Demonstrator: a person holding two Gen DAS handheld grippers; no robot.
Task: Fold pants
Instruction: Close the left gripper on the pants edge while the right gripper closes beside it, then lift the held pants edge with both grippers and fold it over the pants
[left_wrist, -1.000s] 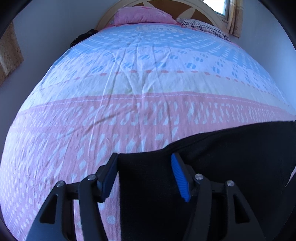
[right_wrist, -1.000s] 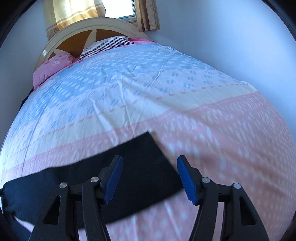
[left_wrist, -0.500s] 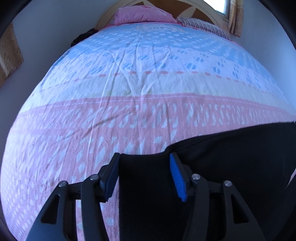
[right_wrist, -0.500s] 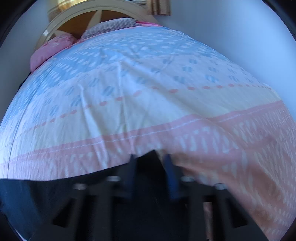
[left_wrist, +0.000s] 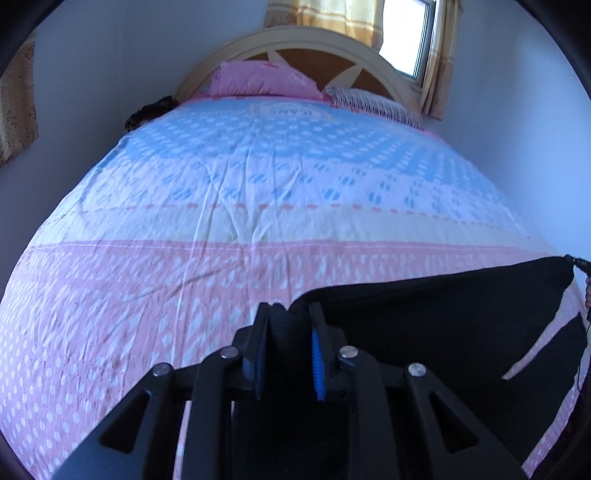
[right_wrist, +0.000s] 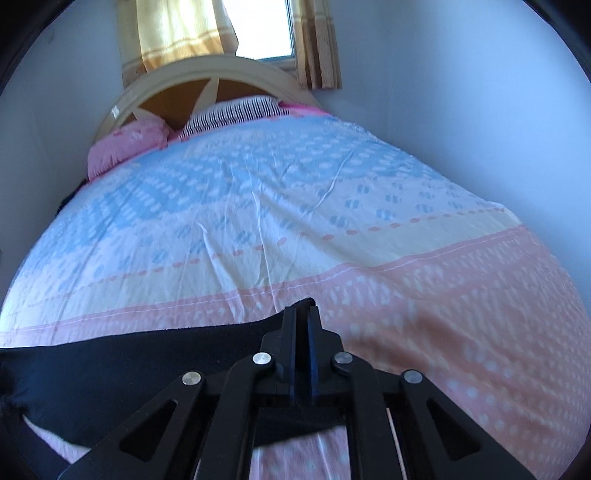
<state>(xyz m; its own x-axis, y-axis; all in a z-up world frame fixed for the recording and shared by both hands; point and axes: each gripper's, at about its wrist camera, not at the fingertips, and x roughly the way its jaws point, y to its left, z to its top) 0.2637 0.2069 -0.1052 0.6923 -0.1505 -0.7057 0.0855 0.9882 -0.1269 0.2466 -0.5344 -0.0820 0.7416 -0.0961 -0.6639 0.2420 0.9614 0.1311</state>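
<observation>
The left gripper (left_wrist: 286, 314) is squeezed shut on one corner of the black pants (left_wrist: 443, 314). The right gripper (right_wrist: 303, 314) is pinched tight on the other corner. The dark cloth runs between them in a straight band, pulled up a little off the bed (left_wrist: 258, 184).

The pants sit near the foot edge of the bed, on the pink part of the sheet. The pink pillow (left_wrist: 258, 79) and the striped pillow (left_wrist: 373, 103) are far away by the headboard (left_wrist: 314, 44).

This looks like the start of a fold, with both corners picked up. Next, I think both grippers should lift together and carry the edge over the rest of the pants. They need to hold on tight and move evenly, so the cloth lands flat.
</observation>
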